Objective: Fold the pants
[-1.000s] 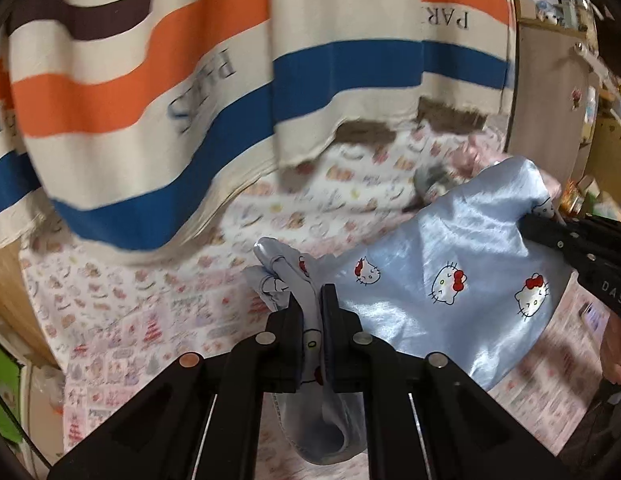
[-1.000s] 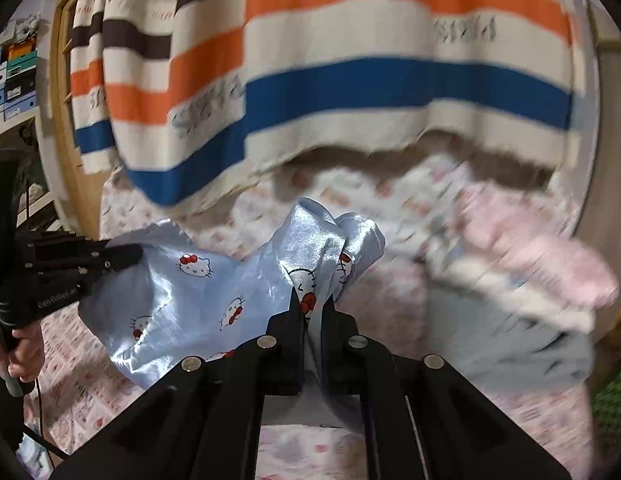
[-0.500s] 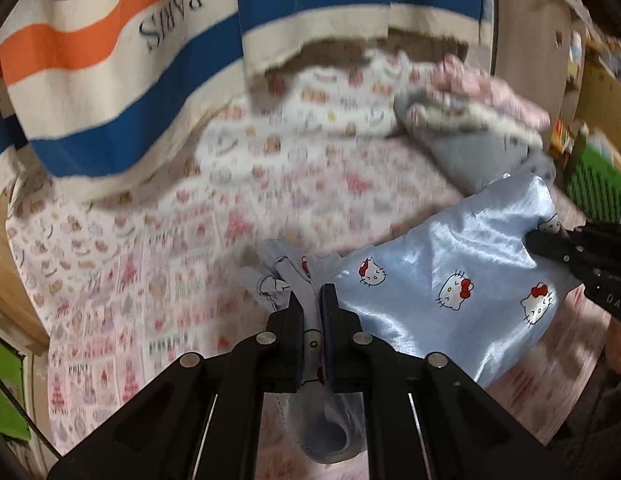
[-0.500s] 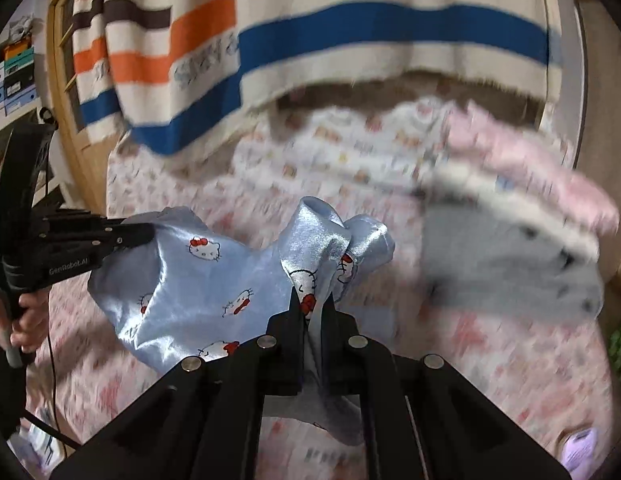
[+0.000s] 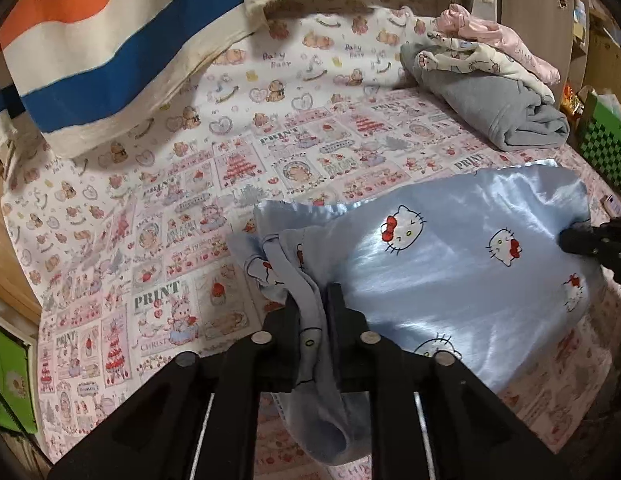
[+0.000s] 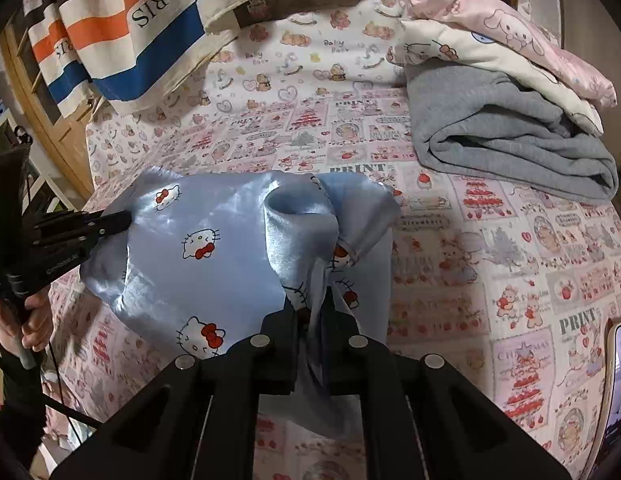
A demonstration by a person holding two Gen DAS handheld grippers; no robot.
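Item: light blue satin pants (image 5: 450,264), printed with white cartoon-cat faces wearing red bows. Position: stretched between the two grippers over a bed, the cloth sagging toward the printed bedsheet (image 5: 158,240), which carries pink panels, bears and the word "PRINT". Whether the lowest part of the cloth touches the sheet cannot be told.

Left gripper (image 5: 312,300): jaws narrow, having just been opening slightly, with a bunched edge of the pants between them; a fold of fabric hangs down behind the fingers. Whether the pads press on the cloth cannot be told. The same gripper appears at the left of the right wrist view (image 6: 110,222), its handle held by a hand (image 6: 34,320).

Right gripper (image 6: 312,302): jaws nearly closed, clamped on a gathered corner of the pants, which rises in a loose cone above the fingertips. Its tip shows at the right edge of the left wrist view (image 5: 570,238), at the far end of the cloth.

Surroundings: stack of folded clothes (image 6: 510,128) at the far right of the bed, grey below, cream and pink above, well apart from the pants. Striped cloth (image 5: 110,52) in orange, blue and cream, lettered "PARIS", hanging behind. Phone (image 6: 618,392) lying on the sheet at the right edge.
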